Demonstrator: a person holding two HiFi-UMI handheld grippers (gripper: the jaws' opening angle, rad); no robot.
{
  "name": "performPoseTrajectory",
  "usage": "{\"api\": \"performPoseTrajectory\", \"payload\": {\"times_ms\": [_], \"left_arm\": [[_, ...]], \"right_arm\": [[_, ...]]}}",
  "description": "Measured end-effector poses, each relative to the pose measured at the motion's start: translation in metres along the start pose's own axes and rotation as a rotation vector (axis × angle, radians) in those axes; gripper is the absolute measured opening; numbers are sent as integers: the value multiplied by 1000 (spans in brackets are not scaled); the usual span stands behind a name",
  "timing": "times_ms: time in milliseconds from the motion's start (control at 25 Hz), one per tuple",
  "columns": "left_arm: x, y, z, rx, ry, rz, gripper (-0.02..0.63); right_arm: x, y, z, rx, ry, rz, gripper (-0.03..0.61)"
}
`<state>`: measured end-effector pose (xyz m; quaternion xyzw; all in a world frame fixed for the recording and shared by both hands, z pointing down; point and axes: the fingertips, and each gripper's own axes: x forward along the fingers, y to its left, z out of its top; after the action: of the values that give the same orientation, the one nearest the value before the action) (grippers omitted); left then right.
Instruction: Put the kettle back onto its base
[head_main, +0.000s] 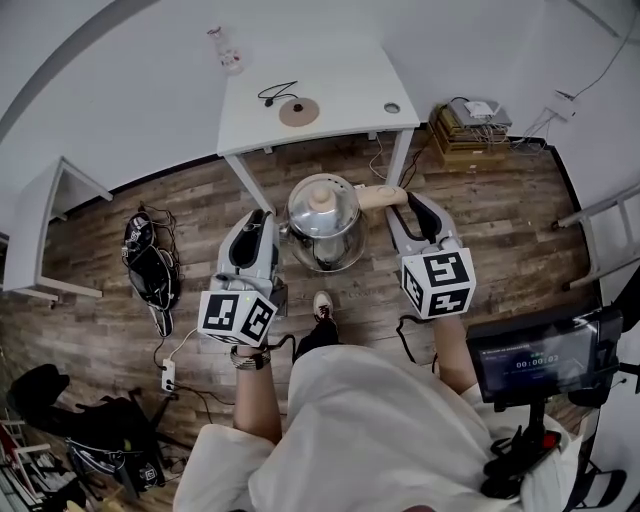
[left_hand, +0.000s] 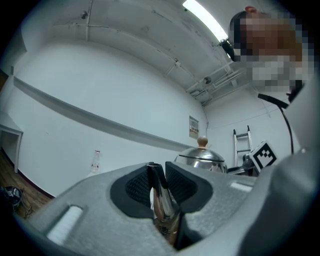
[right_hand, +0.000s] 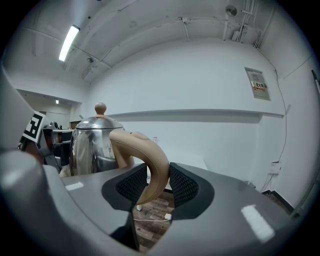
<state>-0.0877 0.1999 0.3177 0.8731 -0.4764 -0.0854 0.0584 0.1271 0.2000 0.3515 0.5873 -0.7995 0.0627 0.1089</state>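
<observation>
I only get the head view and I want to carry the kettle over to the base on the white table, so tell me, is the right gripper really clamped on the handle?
Observer: Yes. The right gripper view shows the right gripper with both pads pressed against the beige handle of the kettle, at the handle's outer bend.
Operator: And what does the left one have?
Observer: The left gripper view shows the left gripper shut on the thin steel spout, which stands between its pads.
</observation>
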Motion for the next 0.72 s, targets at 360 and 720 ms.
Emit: {"api": "performPoseTrajectory", "payload": {"times_ms": [360,720], "left_arm": [[29,30,6,-12,7,-3,78],[73,76,6,-25,25,-3,78]], "right_arm": [[40,-2,15,6,15,1,144],[100,-6,26,18,38,-1,146]]}}
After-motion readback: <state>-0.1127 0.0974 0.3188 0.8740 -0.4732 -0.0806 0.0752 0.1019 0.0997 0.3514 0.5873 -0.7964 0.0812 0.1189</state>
